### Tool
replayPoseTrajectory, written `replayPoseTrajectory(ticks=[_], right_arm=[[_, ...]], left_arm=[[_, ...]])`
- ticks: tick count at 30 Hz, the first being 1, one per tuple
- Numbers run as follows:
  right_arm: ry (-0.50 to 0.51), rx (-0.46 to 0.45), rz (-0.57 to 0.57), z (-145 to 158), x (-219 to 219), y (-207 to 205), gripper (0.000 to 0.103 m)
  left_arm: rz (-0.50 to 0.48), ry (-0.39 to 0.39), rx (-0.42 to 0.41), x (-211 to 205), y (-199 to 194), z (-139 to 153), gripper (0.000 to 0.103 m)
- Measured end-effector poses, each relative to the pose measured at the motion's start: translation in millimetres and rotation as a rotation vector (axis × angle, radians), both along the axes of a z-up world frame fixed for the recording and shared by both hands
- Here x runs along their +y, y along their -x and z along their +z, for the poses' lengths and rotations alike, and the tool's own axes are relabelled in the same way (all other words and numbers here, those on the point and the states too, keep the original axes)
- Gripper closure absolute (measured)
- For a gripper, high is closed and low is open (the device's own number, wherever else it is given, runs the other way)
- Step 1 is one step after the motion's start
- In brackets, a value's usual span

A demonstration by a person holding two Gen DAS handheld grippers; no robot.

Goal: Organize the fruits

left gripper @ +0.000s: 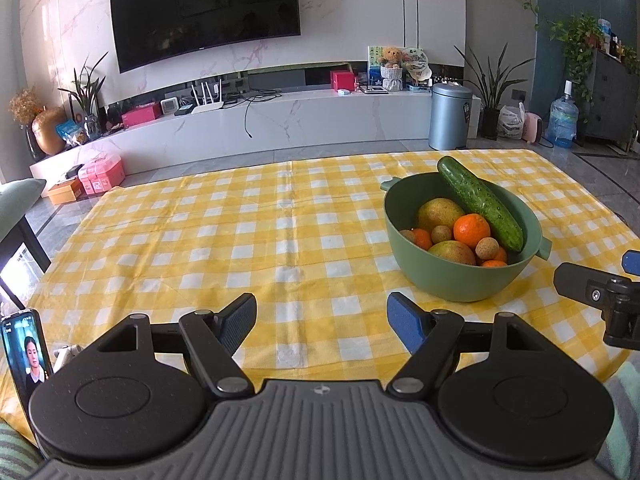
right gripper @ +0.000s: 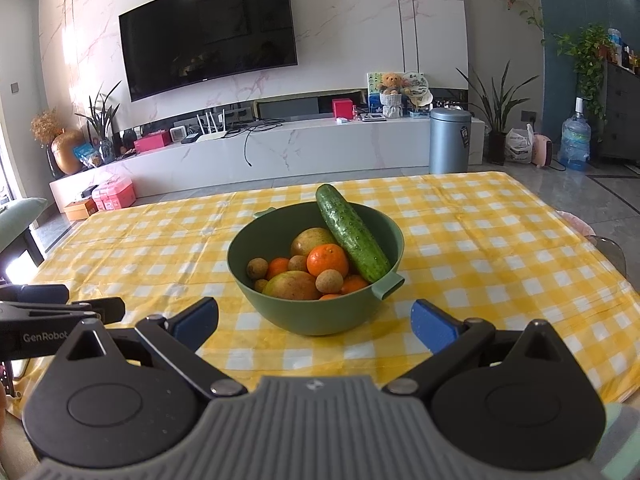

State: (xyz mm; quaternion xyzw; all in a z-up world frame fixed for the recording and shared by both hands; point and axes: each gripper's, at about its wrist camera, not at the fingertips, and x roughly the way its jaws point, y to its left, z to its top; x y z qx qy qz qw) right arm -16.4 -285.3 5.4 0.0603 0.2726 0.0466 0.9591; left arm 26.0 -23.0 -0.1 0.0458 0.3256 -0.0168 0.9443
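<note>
Green bowl (right gripper: 316,316) sits on the checked tablecloth (left gripper: 200,240), holding a cucumber (right gripper: 352,234), oranges (right gripper: 327,260) and mangoes. Left gripper (left gripper: 321,320) and right gripper (right gripper: 314,320) both spread wide, empty, near the bowl.

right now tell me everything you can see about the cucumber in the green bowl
The cucumber is dark green, long, with a bumpy, slightly glossy skin, whole and uncut as far as shown. It lies tilted across the right side of the green bowl: its upper end sticks out past the far rim, its lower end sits near the handle on the near right. It rests on the piled fruit, against an orange. Neither set of tongs touches it.
</note>
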Motion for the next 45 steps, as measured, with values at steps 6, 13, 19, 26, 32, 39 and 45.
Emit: replayPoseTrajectory(ticks=[6,13,19,26,32,39,45], right_arm=[[-0.001,-0.004,-0.005,1.0,-1.0,1.7,0.004],[0.004,-0.008,-0.01,2.2,-1.2,3.3,0.004],[0.003,-0.001,-0.013,2.2,-1.5,3.6,0.004],[0.007,0.0,-0.01,2.3,-0.6,3.3,0.004],[0.009,0.001,-0.008,2.3,-0.2,3.3,0.004],[0.011,0.006,-0.011,0.8,-0.8,2.2,0.004],[0.013,0.01,-0.012,-0.4,-0.9,1.2,0.004]], left_arm=[[0.003,-0.001,0.003,0.1,1.8,2.1,0.016],[0.011,0.003,0.002,0.3,3.7,2.6,0.016],[0.014,0.002,0.007,0.6,3.6,2.6,0.016],[0.015,0.001,0.009,0.6,3.4,2.7,0.016],[0.016,0.0,0.011,0.9,3.4,2.9,0.016],[0.017,0.0,0.013,1.5,3.5,1.1,0.016],[0.019,0.0,0.015,1.5,3.2,1.7,0.016]])
